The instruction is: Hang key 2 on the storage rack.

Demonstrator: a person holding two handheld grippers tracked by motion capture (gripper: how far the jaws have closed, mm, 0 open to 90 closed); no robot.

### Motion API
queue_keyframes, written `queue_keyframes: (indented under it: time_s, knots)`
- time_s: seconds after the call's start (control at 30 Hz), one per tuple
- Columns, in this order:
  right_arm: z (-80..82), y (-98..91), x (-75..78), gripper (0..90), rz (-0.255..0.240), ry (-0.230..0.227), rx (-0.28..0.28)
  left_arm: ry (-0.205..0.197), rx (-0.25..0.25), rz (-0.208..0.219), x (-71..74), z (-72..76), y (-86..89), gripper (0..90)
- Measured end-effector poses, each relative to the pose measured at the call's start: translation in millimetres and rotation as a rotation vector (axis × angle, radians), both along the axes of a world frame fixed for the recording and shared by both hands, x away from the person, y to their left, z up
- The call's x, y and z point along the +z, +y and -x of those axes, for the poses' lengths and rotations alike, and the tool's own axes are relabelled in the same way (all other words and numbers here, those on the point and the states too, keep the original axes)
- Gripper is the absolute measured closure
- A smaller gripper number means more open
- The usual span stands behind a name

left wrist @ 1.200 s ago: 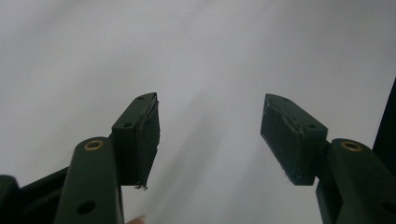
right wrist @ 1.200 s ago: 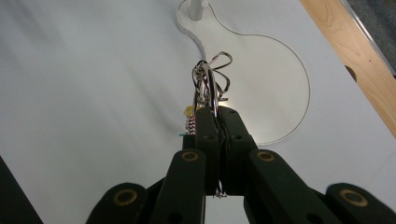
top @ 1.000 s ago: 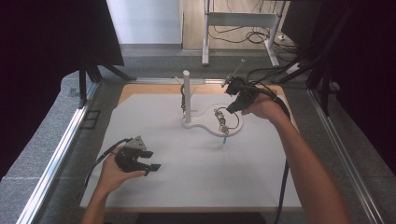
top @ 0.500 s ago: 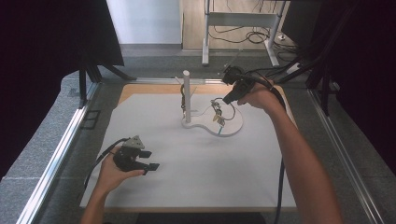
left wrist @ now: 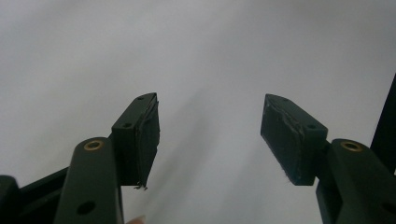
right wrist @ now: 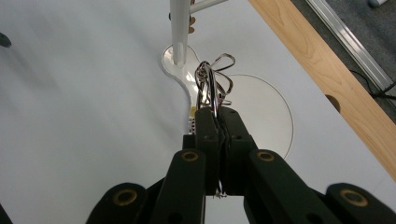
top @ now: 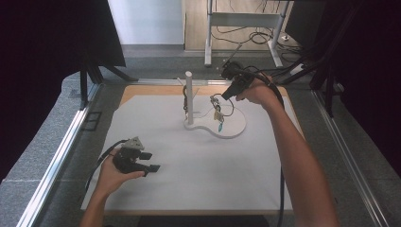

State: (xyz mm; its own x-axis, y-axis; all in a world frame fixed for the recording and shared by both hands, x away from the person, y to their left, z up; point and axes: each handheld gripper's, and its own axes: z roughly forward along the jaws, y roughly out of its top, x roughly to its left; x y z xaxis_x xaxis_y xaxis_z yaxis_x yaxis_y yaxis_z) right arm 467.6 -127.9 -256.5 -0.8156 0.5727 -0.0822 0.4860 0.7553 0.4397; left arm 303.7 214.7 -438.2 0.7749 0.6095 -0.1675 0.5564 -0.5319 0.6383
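1. High view. I can read no brand, label or writing here. My right gripper (top: 226, 98) is at the far side of the white sheet (top: 156, 118), above the round white base (top: 236, 126) of the stand. Its jaws are pressed together on a bundle of thin cords (top: 218, 108), which hangs down over the base, with a small green piece at the lower end. The white post (top: 189, 97) stands upright just beside the bundle, on the left of it. My left gripper (top: 150, 162) rests low over the near left part of the sheet, well apart from the stand, with its jaws apart and nothing between them. Between the two grippers the sheet is bare, so there is much room. The wooden edge (top: 137, 90) of the table shows beyond the sheet, then a metal rail (top: 61, 142) on the left side.

2. Left gripper view. No writing. The two black pads (left wrist: 142, 140) stand wide apart and hold nothing; behind them I see the plain white sheet (left wrist: 210, 56).

3. Right gripper view. No writing. The jaws are clamped on the cords (right wrist: 212, 86), which rise in loops from the tips. They look like several coloured strings, maybe bracelets, but the picture is too small to tell. Under them lies the round base (right wrist: 275, 112), and the post (right wrist: 179, 28) rises at its narrow end. The wooden edge (right wrist: 327, 70) runs at the right, near the base.
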Motion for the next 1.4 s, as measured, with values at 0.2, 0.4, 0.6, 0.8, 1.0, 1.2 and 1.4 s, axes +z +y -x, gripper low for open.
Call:
queue_keyframes:
  time_s: [0.2, 0.4, 0.6, 0.8, 1.0, 1.2, 1.4]
  knots:
    - [-3.7, 5.4, -1.0, 87.5, -0.003, 0.005, -0.006, 0.002, -0.001, 0.004, 0.1, 0.5, -0.2, 38.0]
    - [-7.3, 10.0, -1.9, 87.5, -0.005, 0.009, -0.016, 0.0, -0.002, 0.009, 1.2, 0.9, 0.8, 37.9]
    - [-11.5, 14.1, -0.4, 87.5, 0.001, 0.007, -0.014, 0.003, -0.005, 0.012, 1.1, 1.0, 0.1, 37.8]
    - [-16.4, 18.6, -2.3, 87.5, 0.006, 0.015, -0.025, 0.004, -0.005, 0.02, 1.8, 1.2, -0.6, 37.7]
    - [-23.1, 25.7, -6.6, 87.5, 0.011, 0.019, -0.023, 0.012, -0.012, 0.029, 1.0, 1.2, -2.6, 37.6]
    - [-29.6, 33.5, -9.7, 87.5, 0.003, 0.022, -0.029, 0.024, -0.024, 0.031, 0.4, 1.1, -3.6, 37.5]
    - [-33.5, 39.0, -12.5, 87.5, 0.004, 0.019, -0.031, 0.027, -0.027, 0.037, 0.6, 1.4, -4.3, 37.5]
